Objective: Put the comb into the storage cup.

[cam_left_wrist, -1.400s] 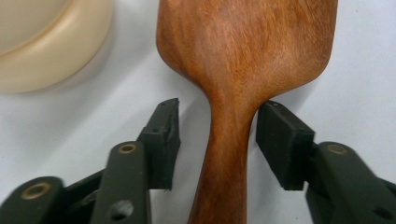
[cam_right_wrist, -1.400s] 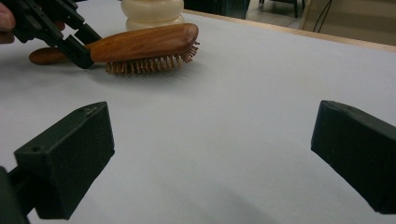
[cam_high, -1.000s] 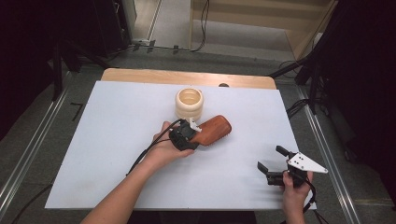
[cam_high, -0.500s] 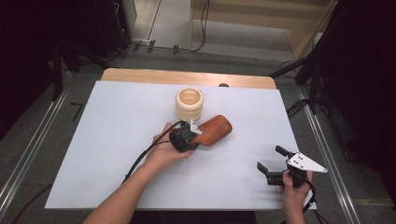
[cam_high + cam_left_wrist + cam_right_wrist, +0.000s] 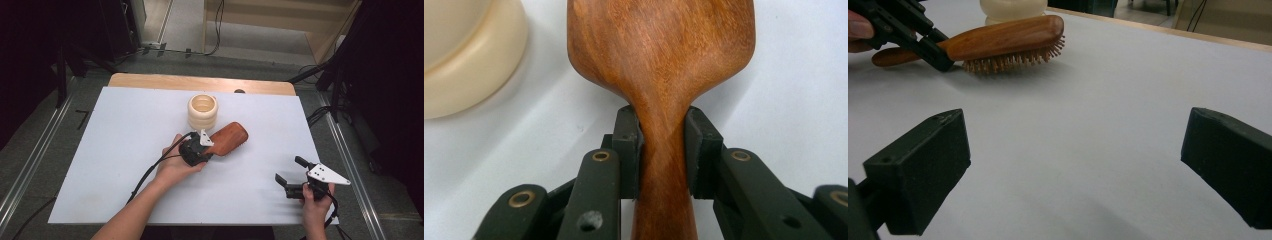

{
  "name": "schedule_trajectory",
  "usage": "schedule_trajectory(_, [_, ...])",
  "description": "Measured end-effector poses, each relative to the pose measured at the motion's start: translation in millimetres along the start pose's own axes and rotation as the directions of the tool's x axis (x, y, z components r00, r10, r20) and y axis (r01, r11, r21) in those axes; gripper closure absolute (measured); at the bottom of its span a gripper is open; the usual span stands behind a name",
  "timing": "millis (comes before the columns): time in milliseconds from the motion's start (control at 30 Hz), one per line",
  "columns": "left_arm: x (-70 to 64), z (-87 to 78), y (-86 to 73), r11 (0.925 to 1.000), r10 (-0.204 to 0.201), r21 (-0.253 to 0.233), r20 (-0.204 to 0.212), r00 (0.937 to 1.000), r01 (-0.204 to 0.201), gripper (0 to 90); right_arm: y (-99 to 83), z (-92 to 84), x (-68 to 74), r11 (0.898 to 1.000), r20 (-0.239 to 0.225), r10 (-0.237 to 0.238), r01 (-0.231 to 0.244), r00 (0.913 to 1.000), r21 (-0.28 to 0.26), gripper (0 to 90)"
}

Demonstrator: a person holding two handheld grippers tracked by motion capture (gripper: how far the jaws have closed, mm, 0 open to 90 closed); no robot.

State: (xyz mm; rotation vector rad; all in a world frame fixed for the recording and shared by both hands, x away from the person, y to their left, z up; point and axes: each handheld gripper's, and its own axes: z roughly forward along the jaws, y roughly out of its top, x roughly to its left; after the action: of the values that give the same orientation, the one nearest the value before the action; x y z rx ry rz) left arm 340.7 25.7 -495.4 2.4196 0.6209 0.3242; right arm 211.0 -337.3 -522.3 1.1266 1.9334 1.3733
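Note:
A reddish wooden hairbrush (image 5: 230,139) lies bristles down on the white board, its head pointing toward the far right. My left gripper (image 5: 210,146) is shut on it. In the left gripper view both pads (image 5: 628,145) press the narrow neck of the brush (image 5: 659,60), just behind the head. The right gripper view shows the brush (image 5: 1003,37) from the side, with the left gripper (image 5: 930,47) clamped on its handle. My right gripper (image 5: 288,169) stands open near the front right corner, with bare board between its jaws (image 5: 1083,150).
A cream ribbed cup (image 5: 203,111) stands just beyond the brush, close to its head (image 5: 464,55). The white board (image 5: 125,125) covers a wooden table (image 5: 200,82). Metal rails run along both sides.

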Motion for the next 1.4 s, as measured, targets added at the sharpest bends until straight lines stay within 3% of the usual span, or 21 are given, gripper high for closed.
schedule_trajectory(533, [-4.8, -21.1, -13.0, 0.9915, -0.032, -0.127, -0.023, 0.9992, 0.029, 72.0, 0.8, -2.5, 0.2, 1.0, 0.001, 0.007, -0.007, 1.0, -0.008, 0.0])
schedule_trajectory(700, [-9.0, -29.8, -21.5, 0.9795, -0.051, -0.197, -0.028, 0.9983, 0.044, 72.0, 1.6, -3.0, 0.6, 1.0, 0.002, 0.002, -0.002, 1.0, -0.002, 0.0])
schedule_trajectory(900, [-8.7, -38.3, -27.6, 0.966, -0.083, -0.248, -0.031, 0.9961, 0.073, 72.0, 2.7, -6.4, 0.1, 1.0, 0.003, 0.023, -0.023, 0.9997, -0.009, 0.0])
schedule_trajectory(1033, [-7.7, -45.6, -39.0, 0.9545, -0.107, -0.283, -0.03, 0.9938, 0.094, 72.0, 5.3, -7.7, 3.2, 0.999, 0.033, 0.036, -0.036, 0.9988, -0.015, 0.0])
schedule_trajectory(1167, [-9.2, -50.6, -46.2, 0.948, -0.105, -0.305, -0.033, 0.9939, 0.09, 72.0, 11.3, -6.7, 8.6, 0.997, 0.016, 0.067, -0.066, 0.9977, -0.032, 0.0])
schedule_trajectory(1267, [-10.9, -54.1, -48.4, 0.9436, -0.102, -0.32, -0.042, 0.9939, 0.083, 72.0, 17.9, -6.2, 14.6, 0.998, -0.015, 0.049, -0.049, 0.9987, -0.035, 0.0])
schedule_trajectory(1300, [-12.1, -57.7, -50.8, 0.9374, -0.105, -0.338, -0.041, 0.9937, 0.085, 72.0, 19.7, -6.2, 16.7, 0.998, -0.012, 0.048, -0.048, 0.9988, -0.036, 0.0])
schedule_trajectory(1333, [-12.1, -57.7, -50.8, 0.9374, -0.105, -0.338, -0.041, 0.9937, 0.085, 72.0, 19.7, -6.2, 16.7, 0.998, -0.012, 0.048, -0.048, 0.9988, -0.036, 0.0])
schedule_trajectory(1400, [-12.9, -62.1, -55.5, 0.9291, -0.11, -0.359, -0.041, 0.993, 0.088, 72.0, 24.3, -4.6, 23.2, 0.998, -0.02, 0.053, -0.053, 0.9984, -0.038, 0.0])
